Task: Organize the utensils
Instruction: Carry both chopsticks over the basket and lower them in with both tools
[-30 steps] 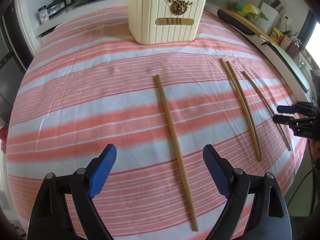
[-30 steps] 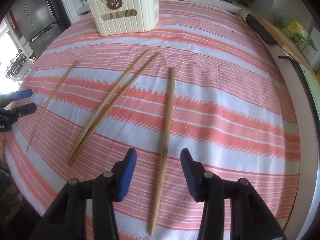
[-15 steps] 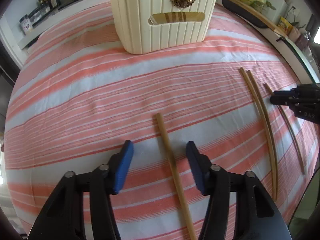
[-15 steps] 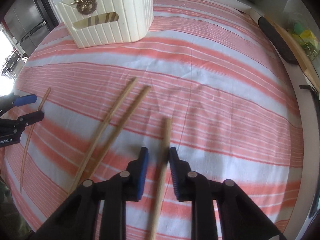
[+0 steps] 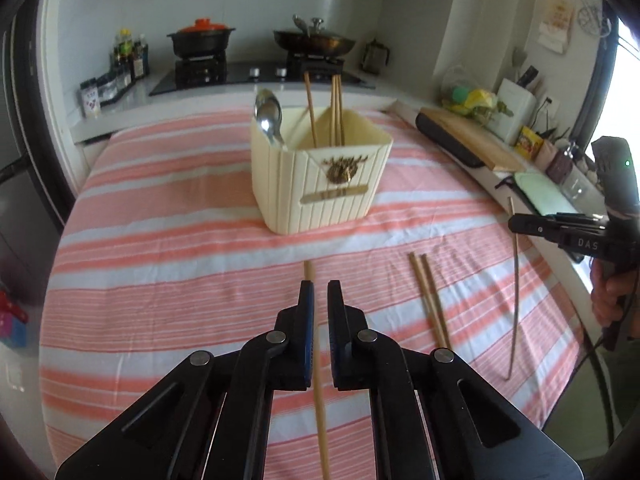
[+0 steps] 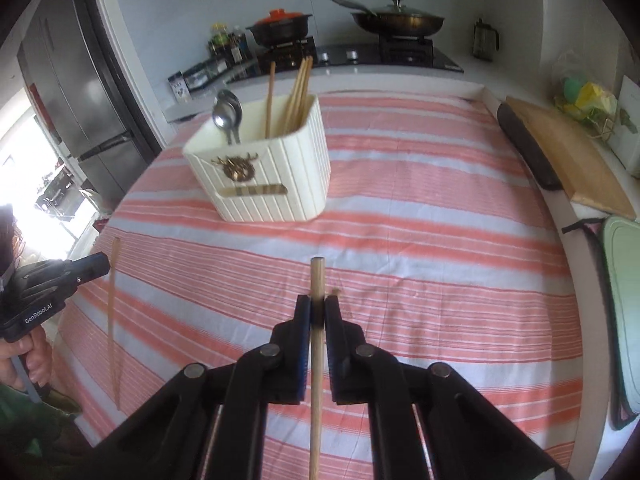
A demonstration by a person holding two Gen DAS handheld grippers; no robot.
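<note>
**Two chopsticks in hand, one pair left on the cloth**

Two loose chopsticks are gripped at this moment, one in each tool, and neither has reached the cream holder (image 5: 320, 184) yet. The left gripper (image 5: 317, 292) has its jaws drawn in narrow on a wooden chopstick (image 5: 322, 432), whose far tip pokes out toward the holder. The right gripper (image 6: 318, 304) does the same with a second chopstick (image 6: 316, 400), jaws pinched tight around it just below its blunt end. From the left wrist view, that second stick hangs steeply off to the right of the holder. I cannot tell whether its low end is clear of the cloth.

Part of the job looks done. The holder stands toward the far side of the striped desk (image 5: 180, 280) with spoons (image 5: 268, 114) in its left compartment and several chopsticks (image 5: 336, 108) upright in the compartment beside it.

What remains, as I judge it:
- both held sticks must travel to the holder and drop in among the upright ones;
- a pair of chopsticks (image 5: 430, 300) lies side by side on the cloth, nearer than the holder and to its right, untouched.

Nothing else loose shows on the cloth, so I would put the task past its middle, with four sticks to go.
</note>
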